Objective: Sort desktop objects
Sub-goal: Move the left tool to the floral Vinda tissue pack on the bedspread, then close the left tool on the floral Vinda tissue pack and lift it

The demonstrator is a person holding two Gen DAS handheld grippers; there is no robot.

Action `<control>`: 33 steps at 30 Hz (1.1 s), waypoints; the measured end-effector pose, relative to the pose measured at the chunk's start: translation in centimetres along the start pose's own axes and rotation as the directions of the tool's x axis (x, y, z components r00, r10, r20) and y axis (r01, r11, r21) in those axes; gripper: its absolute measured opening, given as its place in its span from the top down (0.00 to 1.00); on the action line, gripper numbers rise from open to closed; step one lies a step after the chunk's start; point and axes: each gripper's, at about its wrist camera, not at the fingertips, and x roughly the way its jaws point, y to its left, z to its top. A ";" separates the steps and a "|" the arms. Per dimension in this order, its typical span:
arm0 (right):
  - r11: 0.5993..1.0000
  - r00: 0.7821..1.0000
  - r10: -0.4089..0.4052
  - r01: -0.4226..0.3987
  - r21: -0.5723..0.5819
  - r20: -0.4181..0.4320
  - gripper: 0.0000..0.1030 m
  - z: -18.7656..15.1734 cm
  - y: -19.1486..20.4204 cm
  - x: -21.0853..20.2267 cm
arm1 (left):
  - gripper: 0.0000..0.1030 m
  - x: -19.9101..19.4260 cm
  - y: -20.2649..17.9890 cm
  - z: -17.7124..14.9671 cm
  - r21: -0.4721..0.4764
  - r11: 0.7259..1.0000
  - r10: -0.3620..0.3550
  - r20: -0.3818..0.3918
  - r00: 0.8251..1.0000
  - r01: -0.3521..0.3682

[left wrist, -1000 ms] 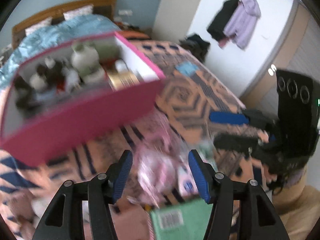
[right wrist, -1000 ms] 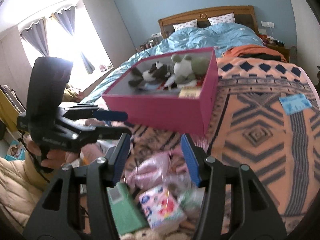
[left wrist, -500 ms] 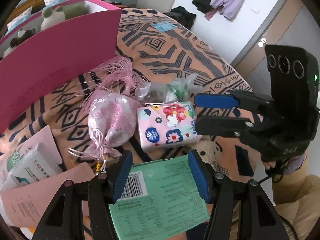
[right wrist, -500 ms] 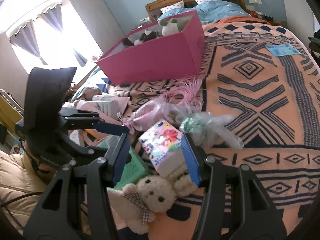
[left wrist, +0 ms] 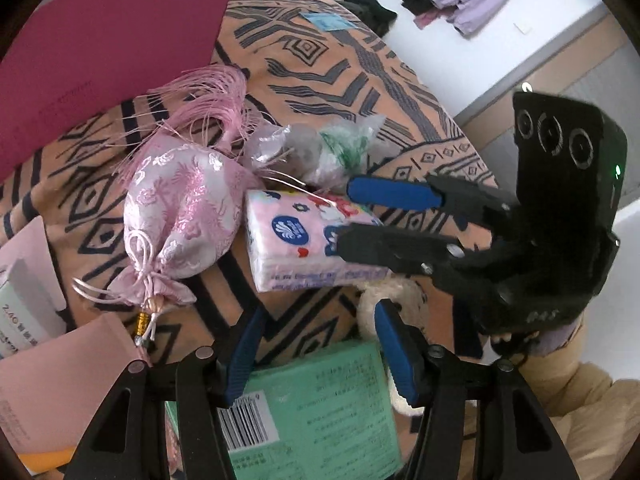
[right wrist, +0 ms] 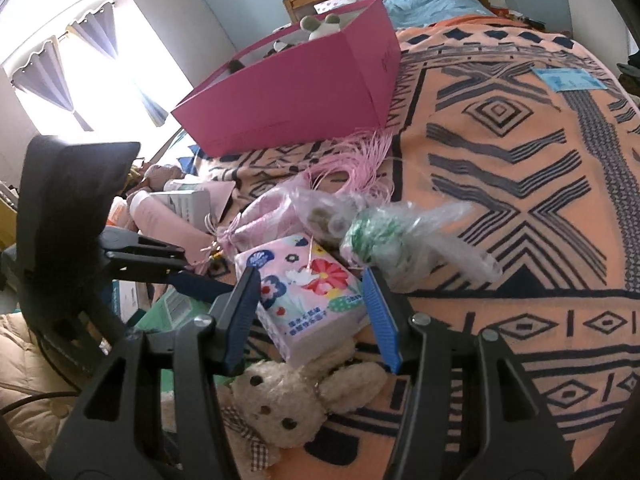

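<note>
**Tissue pack between the right jaws**

Floral tissue pack (right wrist: 308,300) lies on the patterned blanket (right wrist: 500,168), w/ right gripper (right wrist: 310,300) open — jaws straddling it, contact unclear. Left gripper (left wrist: 316,346) also open, empty, over a green box (left wrist: 316,412). Left view shows pink pouch (left wrist: 180,216) beside pack; right view adds plush bunny (right wrist: 280,404) below it & magenta box (right wrist: 296,96) behind.
</note>
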 end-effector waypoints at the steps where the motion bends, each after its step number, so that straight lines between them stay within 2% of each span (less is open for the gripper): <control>1: 1.000 1.000 0.009 -0.009 0.005 -0.001 0.46 0.0 -0.1 -0.1 | 0.45 -0.1 0.2 0.1 -0.013 1.000 0.001 0.009 1.000 -0.001; 6: 0.995 0.995 0.095 -0.095 0.037 0.005 0.46 -0.2 -0.1 -0.3 | 0.46 -1.0 1.5 0.2 -0.067 0.998 0.018 0.045 0.999 -0.015; 8: 0.992 0.993 0.120 -0.120 0.047 0.006 0.45 -0.3 0.1 -0.1 | 0.46 -1.6 2.0 0.2 -0.080 0.996 0.046 0.068 0.997 -0.040; 10: 0.985 0.987 0.162 -0.162 0.065 0.007 0.45 -0.3 0.5 0.0 | 0.58 -2.0 2.6 0.1 -0.094 0.993 0.073 0.077 0.994 -0.066; 12: 0.977 0.979 0.206 -0.206 0.056 -0.002 0.45 -0.3 1.3 0.2 | 0.58 -2.4 3.4 0.0 -0.121 0.987 0.115 0.087 0.990 -0.104; 18: 0.986 0.987 0.158 -0.158 0.052 0.007 0.45 -0.2 1.1 0.3 | 0.58 -3.1 3.5 -0.8 -0.111 0.988 0.120 0.105 0.987 -0.109; 24: 0.994 0.996 0.089 -0.089 0.060 -0.007 0.45 -0.3 -0.2 0.4 | 0.58 -2.4 1.8 -1.3 -0.065 0.996 0.062 0.072 0.996 -0.057; 27: 0.997 0.998 0.059 -0.058 0.057 -0.025 0.45 -0.4 -0.6 0.5 | 0.58 -2.0 1.3 -1.2 -0.058 0.997 0.055 0.059 0.997 -0.052; 29: 0.995 0.995 0.089 -0.087 0.058 -0.035 0.45 -0.5 -0.7 0.8 | 0.58 -1.8 1.4 -1.0 -0.068 0.997 0.039 0.054 0.998 -0.035; 31: 0.991 0.992 0.120 -0.117 0.059 -0.044 0.45 -0.8 -0.6 1.1 | 0.65 -1.7 1.8 -0.9 -0.084 0.996 0.043 0.058 0.997 -0.038; 33: 0.988 0.988 0.147 -0.144 0.059 -0.047 0.45 -1.0 -0.3 1.3 | 0.66 -1.8 2.5 -0.8 -0.107 0.994 0.026 0.065 0.998 -0.019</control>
